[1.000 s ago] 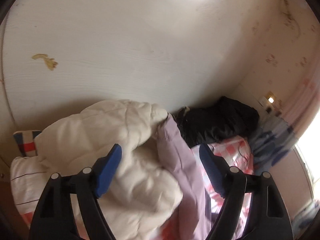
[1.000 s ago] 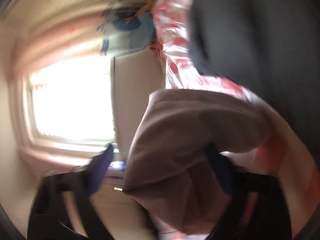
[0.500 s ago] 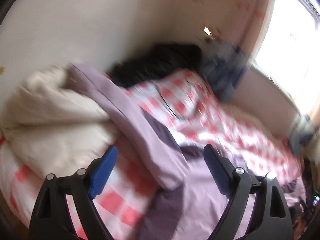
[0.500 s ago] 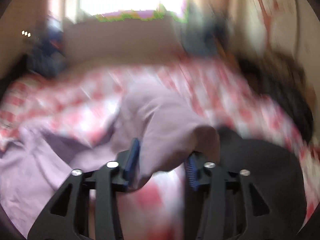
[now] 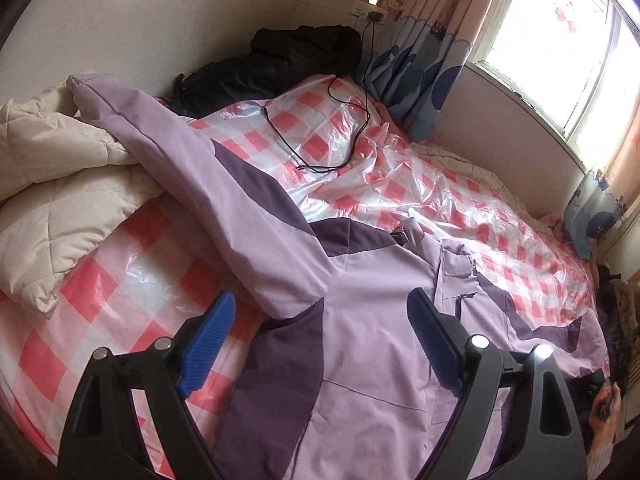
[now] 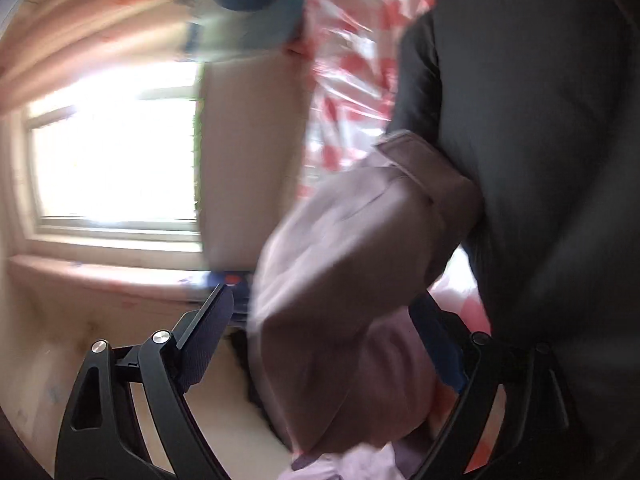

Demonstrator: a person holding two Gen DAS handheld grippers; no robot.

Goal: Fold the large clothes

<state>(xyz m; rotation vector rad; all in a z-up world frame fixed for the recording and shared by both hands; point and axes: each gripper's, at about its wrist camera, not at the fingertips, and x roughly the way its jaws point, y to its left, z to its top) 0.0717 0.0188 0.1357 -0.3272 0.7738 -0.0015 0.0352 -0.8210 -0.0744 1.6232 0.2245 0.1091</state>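
Left hand-held gripper (image 5: 320,334) swung over the purple jacket (image 5: 360,320), wide and empty; right hand-held gripper (image 6: 322,332) was opening around a blurred sleeve (image 6: 352,280)

The left gripper (image 5: 318,332) is held tilted downward over the lilac jacket (image 5: 372,344), and its blue pads (image 5: 208,344) are spread wide apart with nothing pinched between them. The right gripper (image 6: 320,340) is seen with its jaws opening; a lilac sleeve (image 6: 352,280) of the same jacket is draped between them, blurred, lying against the right-hand pad and clear of the left-hand one. A hand (image 5: 606,408) is glimpsed beyond the jacket's right edge.
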